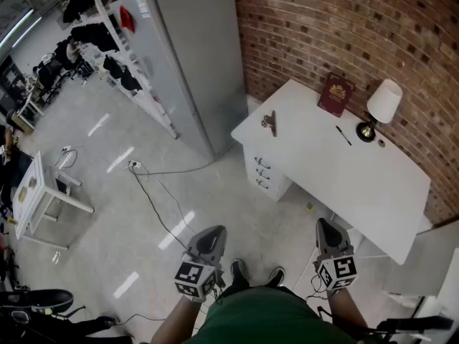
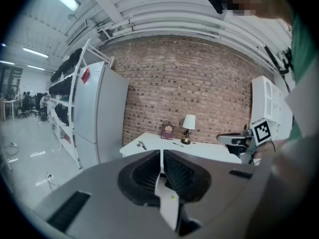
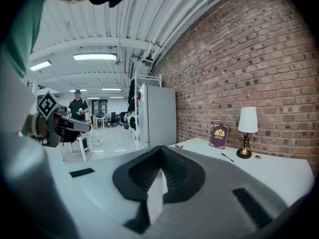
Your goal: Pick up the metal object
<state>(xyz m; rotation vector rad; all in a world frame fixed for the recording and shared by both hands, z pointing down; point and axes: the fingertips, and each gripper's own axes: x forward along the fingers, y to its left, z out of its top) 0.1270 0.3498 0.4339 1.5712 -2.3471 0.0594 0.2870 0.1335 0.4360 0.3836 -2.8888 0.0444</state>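
Observation:
The metal object (image 1: 270, 122), a small clip-like piece, lies near the left corner of the white desk (image 1: 373, 185). It shows small and far off in the left gripper view (image 2: 142, 145) and in the right gripper view (image 3: 178, 146). My left gripper (image 1: 213, 232) and right gripper (image 1: 324, 226) hang low by the person's legs, well short of the desk. Both are shut with nothing between the jaws. Each one's black pads meet in its own view, the left gripper (image 2: 161, 158) and the right gripper (image 3: 160, 156).
On the desk stand a dark red book (image 1: 336, 94), a white-shaded lamp (image 1: 380, 106) and a pen (image 1: 343, 135). Drawers (image 1: 262, 172) sit under its left end. A tall grey cabinet (image 1: 201, 56) stands left of the desk against the brick wall (image 1: 373, 27). A cable (image 1: 154, 199) crosses the floor.

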